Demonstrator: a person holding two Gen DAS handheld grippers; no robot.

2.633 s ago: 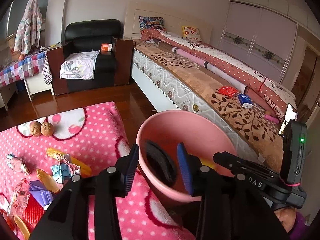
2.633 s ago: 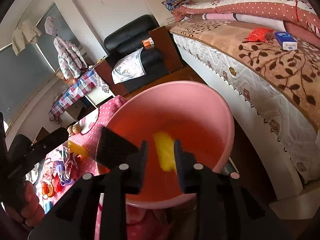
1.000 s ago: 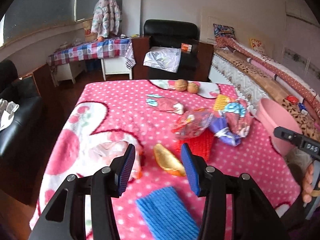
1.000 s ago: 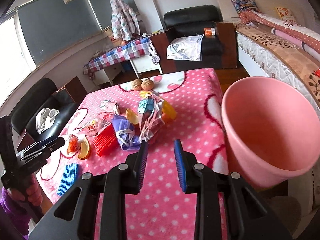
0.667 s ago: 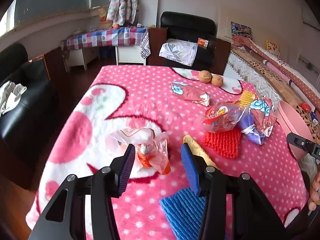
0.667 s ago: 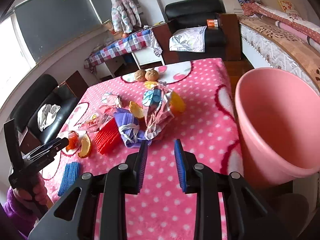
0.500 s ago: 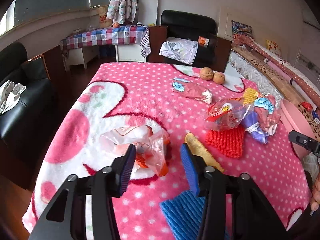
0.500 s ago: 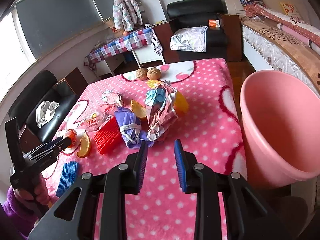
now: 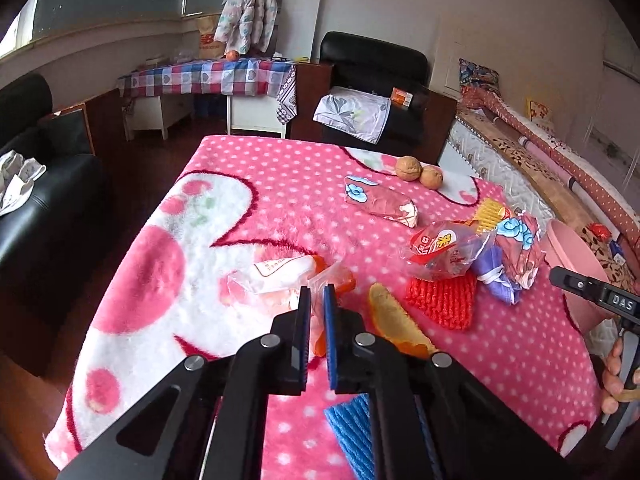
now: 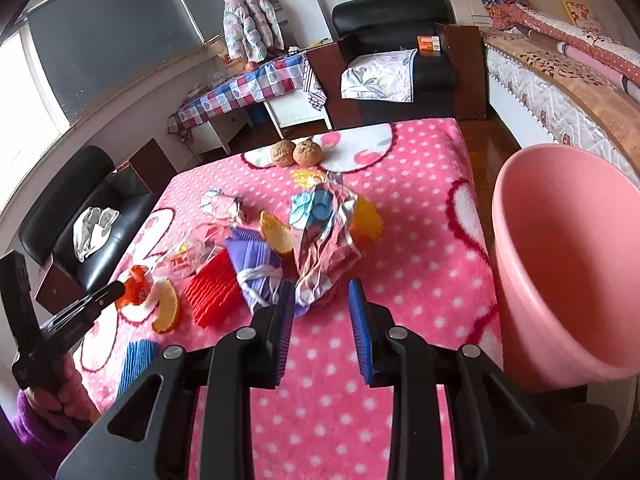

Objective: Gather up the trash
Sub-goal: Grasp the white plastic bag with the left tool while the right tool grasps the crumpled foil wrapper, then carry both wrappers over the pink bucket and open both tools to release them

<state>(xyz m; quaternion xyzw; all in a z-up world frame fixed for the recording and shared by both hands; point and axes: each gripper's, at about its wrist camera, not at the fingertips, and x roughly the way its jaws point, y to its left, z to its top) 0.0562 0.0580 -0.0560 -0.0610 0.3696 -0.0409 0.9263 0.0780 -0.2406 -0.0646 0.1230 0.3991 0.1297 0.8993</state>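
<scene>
My left gripper [image 9: 315,300] is shut on a clear plastic bag with orange contents [image 9: 276,280] lying on the pink dotted tablecloth [image 9: 256,200]; it also shows in the right wrist view [image 10: 138,286]. My right gripper [image 10: 320,300] is open and empty, just above the table in front of a crumpled pink wrapper [image 10: 324,240] and a purple wrapper [image 10: 256,264]. The pink bin [image 10: 568,264] stands off the table's right edge. More trash lies mid-table: a red ribbed piece [image 9: 442,304], an orange peel [image 9: 394,326], a clear red-printed bag [image 9: 444,252].
Two walnuts [image 9: 418,172] sit near the far table edge. A blue ribbed piece [image 9: 356,436] lies near the front edge. A black sofa [image 9: 36,184] is at the left, a black armchair [image 9: 372,80] behind, a bed [image 9: 560,176] at the right.
Both grippers swung from the pink bin back over the table. My left gripper came down on the clear plastic bag and shut on it. My right gripper moved closer to the wrappers, still open.
</scene>
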